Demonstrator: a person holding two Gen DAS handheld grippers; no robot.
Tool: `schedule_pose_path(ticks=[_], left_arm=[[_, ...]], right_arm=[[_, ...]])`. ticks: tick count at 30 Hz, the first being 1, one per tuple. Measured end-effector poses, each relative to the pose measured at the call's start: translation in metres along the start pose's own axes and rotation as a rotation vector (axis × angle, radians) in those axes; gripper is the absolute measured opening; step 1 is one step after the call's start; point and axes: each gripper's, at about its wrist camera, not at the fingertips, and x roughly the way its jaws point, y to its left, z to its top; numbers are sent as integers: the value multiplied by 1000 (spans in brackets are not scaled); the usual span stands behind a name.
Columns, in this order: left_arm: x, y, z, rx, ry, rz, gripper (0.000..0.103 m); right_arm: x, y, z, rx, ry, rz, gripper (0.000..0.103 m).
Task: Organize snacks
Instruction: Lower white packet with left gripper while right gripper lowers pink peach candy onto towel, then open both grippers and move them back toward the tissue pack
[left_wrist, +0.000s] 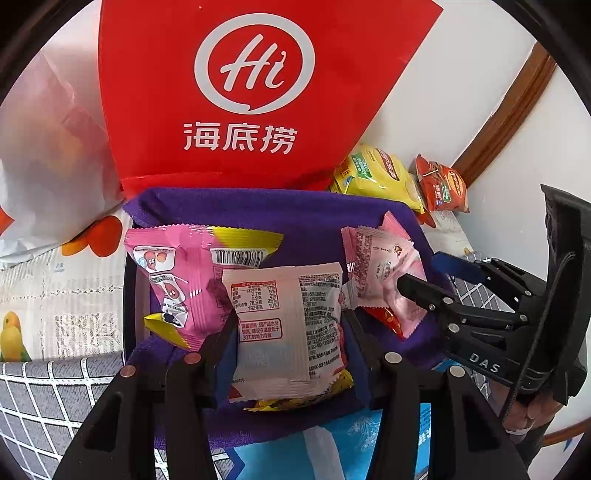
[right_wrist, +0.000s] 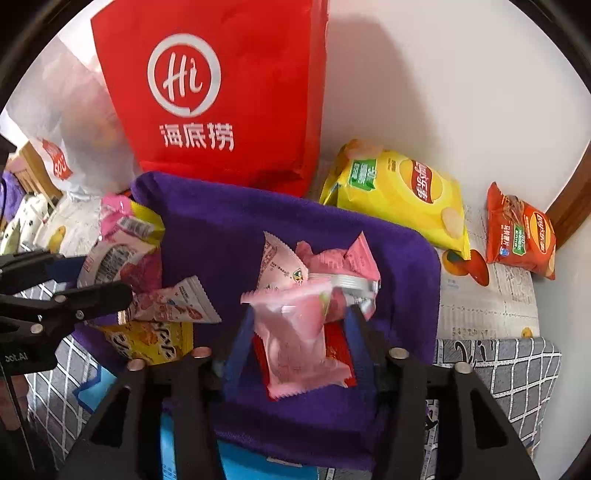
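A tray lined with purple cloth (left_wrist: 295, 214) (right_wrist: 240, 221) holds several snack packets. My left gripper (left_wrist: 291, 343) (right_wrist: 99, 277) is shut on a white packet (left_wrist: 288, 314), label side up, above the tray's left part. A pink-and-yellow packet (left_wrist: 177, 280) (right_wrist: 129, 221) lies beside it. My right gripper (right_wrist: 297, 336) (left_wrist: 428, 273) stands open over the tray's right part. A pale pink packet (right_wrist: 299, 343) (left_wrist: 384, 280) lies loose between its fingers on a red packet (right_wrist: 338, 345). More pink packets (right_wrist: 332, 258) are heaped just beyond.
A red bag with a white logo (left_wrist: 255, 92) (right_wrist: 221, 92) stands behind the tray, a white plastic bag (left_wrist: 48, 147) to its left. Yellow (right_wrist: 399, 192) and orange (right_wrist: 521, 236) crisp bags lie by the wall at the right. A blue pack (left_wrist: 369, 435) lies under the tray's near edge.
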Motion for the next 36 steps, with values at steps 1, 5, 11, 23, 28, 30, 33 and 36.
schedule_pose_path(ticks=[1,5,11,23,28,30,33,36], left_arm=[[-1,1,0,-4,1,1,50],[-4,1,1,-10,-2,-14,53],[-20,-2,2,-4,-38,-61,64],[-55,-4,3,8,-98,-55,67],[-76,-9,2,20,-131,-63,67],[-86,-13,1,31,-149,-68,67],[-100,-20,-3,49,-171,-62,67],[-114,-30,-7,68,-187,-61,67]], right_arm=[[-2,0,0,3,-8,2,62],[-12,-1,2,10,-49,-4,64],[-29,1,4,15,-98,-23,69],[-60,22,-6,5,-151,-66,71],[-86,27,-26,15,-175,-86,71],[-98,29,-36,24,-178,-89,71],[-121,32,-56,43,-191,-95,71],[-138,35,-75,73,-185,-84,71]])
